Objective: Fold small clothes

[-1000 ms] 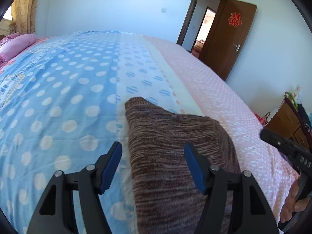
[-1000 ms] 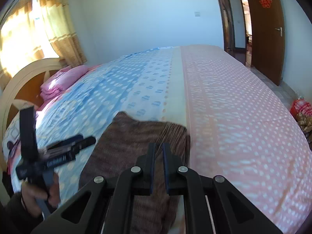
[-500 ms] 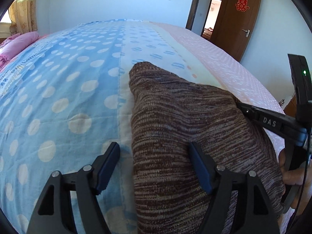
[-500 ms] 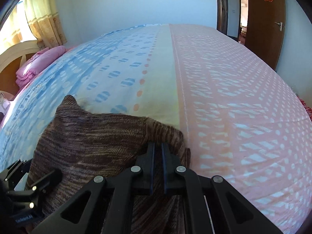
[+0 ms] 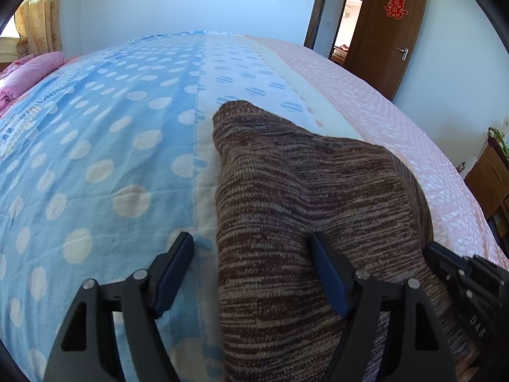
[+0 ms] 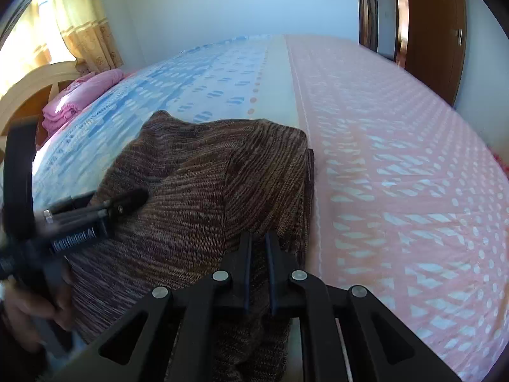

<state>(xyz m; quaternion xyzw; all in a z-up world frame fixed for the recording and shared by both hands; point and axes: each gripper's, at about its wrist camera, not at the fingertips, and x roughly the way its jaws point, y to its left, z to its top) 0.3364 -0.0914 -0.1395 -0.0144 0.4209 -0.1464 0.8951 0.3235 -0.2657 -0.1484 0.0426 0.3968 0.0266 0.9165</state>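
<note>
Bedspread (image 5: pixel 95 146) with brown knit (image 5: pixel 302 191), newly doubled over; left gripper (image 5: pixel 254 273) spread, right gripper (image 6: pixel 257 248) pinching its edge

Brown knit garment (image 5: pixel 302 216) folded; lying on bedspread (image 5: pixel 105 146).

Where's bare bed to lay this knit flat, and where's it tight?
Bare: the pink strip right of the knit, and the blue dotted strip to its left, up to the pink bedding. Tight: over the knit, where the left gripper and right gripper sit close.
</note>
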